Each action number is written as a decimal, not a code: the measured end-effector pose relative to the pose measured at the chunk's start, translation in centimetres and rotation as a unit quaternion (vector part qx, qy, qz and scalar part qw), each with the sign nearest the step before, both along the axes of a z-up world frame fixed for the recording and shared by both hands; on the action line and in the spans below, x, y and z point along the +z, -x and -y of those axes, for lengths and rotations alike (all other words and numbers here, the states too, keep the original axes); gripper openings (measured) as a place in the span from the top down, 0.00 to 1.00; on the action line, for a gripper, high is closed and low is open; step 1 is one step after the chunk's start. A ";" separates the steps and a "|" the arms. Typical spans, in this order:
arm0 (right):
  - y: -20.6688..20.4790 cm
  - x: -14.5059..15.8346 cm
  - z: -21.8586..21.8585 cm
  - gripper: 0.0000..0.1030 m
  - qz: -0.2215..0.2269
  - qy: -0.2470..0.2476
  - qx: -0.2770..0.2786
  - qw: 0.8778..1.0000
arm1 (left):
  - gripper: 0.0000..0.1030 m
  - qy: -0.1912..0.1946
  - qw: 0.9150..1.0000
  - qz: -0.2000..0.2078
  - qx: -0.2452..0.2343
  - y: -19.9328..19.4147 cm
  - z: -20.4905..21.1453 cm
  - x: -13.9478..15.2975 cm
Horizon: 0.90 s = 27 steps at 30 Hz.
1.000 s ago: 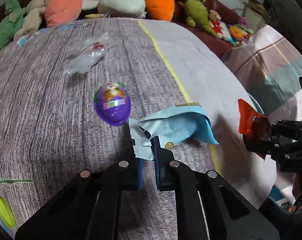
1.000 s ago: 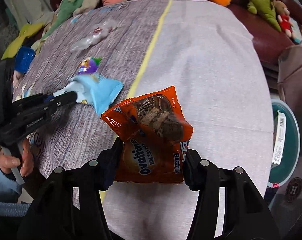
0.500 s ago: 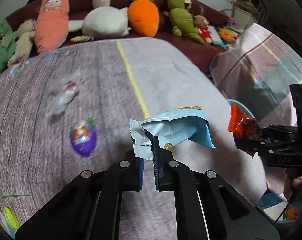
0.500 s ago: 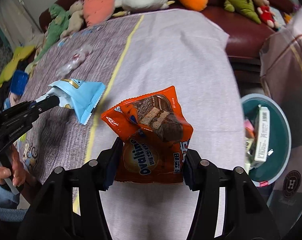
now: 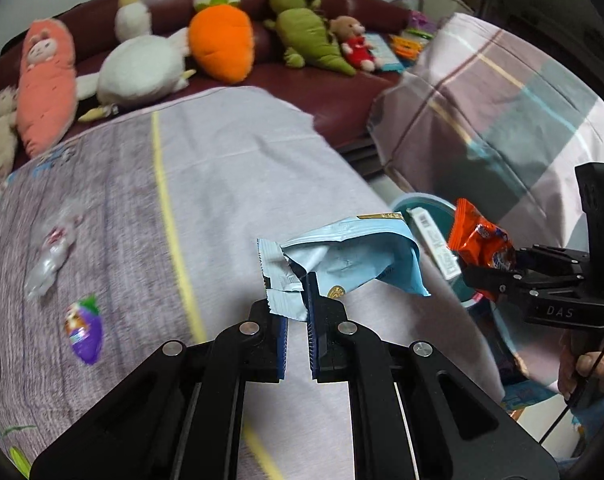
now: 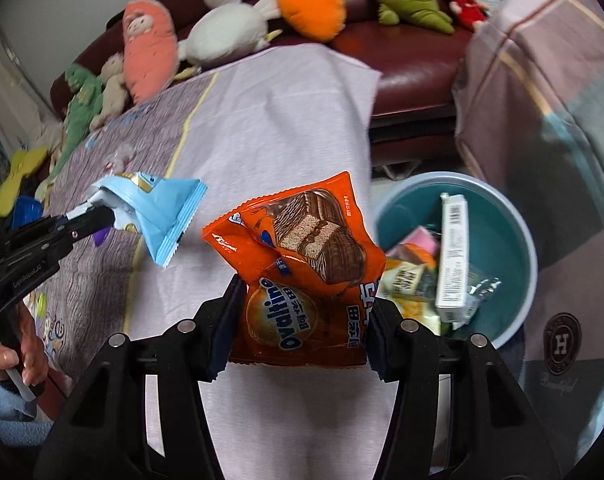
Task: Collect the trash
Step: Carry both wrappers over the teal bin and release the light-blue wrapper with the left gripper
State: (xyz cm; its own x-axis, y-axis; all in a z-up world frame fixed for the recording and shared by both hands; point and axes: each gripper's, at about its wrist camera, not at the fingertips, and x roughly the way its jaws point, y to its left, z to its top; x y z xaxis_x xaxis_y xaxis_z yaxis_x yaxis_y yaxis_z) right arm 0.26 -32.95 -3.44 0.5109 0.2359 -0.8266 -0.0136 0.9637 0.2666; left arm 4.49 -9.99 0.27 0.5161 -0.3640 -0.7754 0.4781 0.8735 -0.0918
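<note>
Left wrist view
Left claw (image 5: 298, 304): clamped on the torn end of the blue wrapper (image 5: 354, 256), which hangs in the air above the cloth-covered bench (image 5: 238, 184).
Right claw (image 5: 498, 276): at the right edge, gripping the orange Ovaltine packet (image 5: 480, 240) just in front of the teal bin (image 5: 422, 202).
Bench litter: a purple egg-shaped pack (image 5: 84, 330) and a clear plastic wrapper (image 5: 52, 252) lie on the striped left part, well apart from both claws; the clear one is blurred, so its print cannot be read.
Background: plush toys line a dark red sofa (image 5: 322, 92), among them an orange carrot (image 5: 222, 48).

Right wrist view
Right claw (image 6: 298, 320): closed on the Ovaltine packet (image 6: 302, 268), held upright over the bench edge (image 6: 286, 128), beside the bin.
Teal bin (image 6: 514, 240): on the floor to the right, holding a white box (image 6: 452, 256) standing on end among other wrappers.
Left claw (image 6: 98, 216): at left, pinching the blue wrapper (image 6: 162, 208) above the bench.
</note>
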 end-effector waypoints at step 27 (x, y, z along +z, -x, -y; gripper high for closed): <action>3.0 0.5 16.3 0.50 0.034 -0.011 -0.152 0.988 | 0.91 -0.054 0.982 -0.065 -0.168 -2.7 21.5 -5.6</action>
State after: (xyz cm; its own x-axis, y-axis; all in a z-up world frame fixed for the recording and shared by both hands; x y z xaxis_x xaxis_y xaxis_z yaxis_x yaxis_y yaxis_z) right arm -2.70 -49.22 -2.98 0.6155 0.0807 -0.7840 0.2563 0.9202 0.2959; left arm 7.16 -31.45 -5.29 0.2747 -0.4096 -0.8699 0.7320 0.6757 -0.0870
